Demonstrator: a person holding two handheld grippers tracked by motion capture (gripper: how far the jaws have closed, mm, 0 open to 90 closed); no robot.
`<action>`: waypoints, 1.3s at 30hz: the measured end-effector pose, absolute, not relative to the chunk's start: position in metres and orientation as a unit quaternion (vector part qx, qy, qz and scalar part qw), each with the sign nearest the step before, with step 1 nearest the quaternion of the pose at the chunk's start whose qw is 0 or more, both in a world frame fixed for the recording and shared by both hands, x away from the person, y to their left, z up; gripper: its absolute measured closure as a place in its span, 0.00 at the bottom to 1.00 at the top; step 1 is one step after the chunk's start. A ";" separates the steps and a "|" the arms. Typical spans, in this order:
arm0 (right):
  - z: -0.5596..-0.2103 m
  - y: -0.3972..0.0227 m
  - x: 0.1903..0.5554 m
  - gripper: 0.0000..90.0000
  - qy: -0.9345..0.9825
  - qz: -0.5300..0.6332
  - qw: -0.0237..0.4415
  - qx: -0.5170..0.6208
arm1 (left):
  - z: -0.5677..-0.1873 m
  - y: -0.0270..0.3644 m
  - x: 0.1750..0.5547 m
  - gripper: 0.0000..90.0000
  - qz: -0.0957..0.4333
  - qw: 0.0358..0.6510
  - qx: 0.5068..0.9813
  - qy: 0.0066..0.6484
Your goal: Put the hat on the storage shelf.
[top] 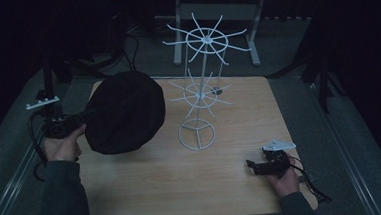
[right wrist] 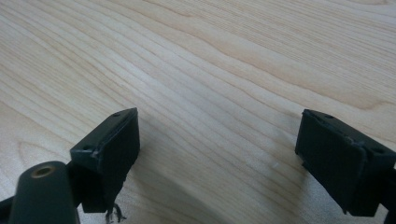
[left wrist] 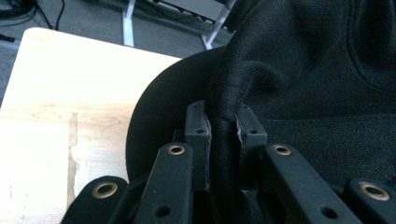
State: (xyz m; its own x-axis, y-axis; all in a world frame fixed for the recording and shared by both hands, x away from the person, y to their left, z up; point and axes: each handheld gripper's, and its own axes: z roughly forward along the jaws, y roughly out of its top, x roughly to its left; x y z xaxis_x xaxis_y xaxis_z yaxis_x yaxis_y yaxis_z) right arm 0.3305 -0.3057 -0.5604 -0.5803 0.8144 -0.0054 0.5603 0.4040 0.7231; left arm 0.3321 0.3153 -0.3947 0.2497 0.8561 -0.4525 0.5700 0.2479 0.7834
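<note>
A black fabric hat (top: 123,111) hangs above the left half of the wooden table (top: 183,178). My left gripper (top: 81,118) is shut on its edge; in the left gripper view the black cloth (left wrist: 299,74) is pinched in a fold between the two pads (left wrist: 198,133). A white wire rack (top: 202,86) with two spoked tiers and a ring base stands at the table's middle back, just right of the hat. My right gripper (top: 254,166) rests low at the table's front right, open, with bare wood between its pads (right wrist: 112,144).
A white metal frame (top: 218,15) stands on the floor behind the table. Cables (top: 119,46) lie on the dark floor at the back left. Bare wood spreads across the table's front between the two hands.
</note>
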 end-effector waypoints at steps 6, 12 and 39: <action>-0.560 -0.306 0.331 0.15 0.818 0.349 0.183 0.420 | -0.386 0.314 0.335 0.89 0.141 0.524 0.599 0.589; -0.560 -0.306 0.331 0.15 0.818 0.348 0.183 0.420 | -0.382 0.313 0.337 0.89 0.144 0.526 0.601 0.585; -0.560 -0.306 0.331 0.15 0.818 0.348 0.183 0.420 | -0.363 0.311 0.344 0.89 0.149 0.544 0.596 0.572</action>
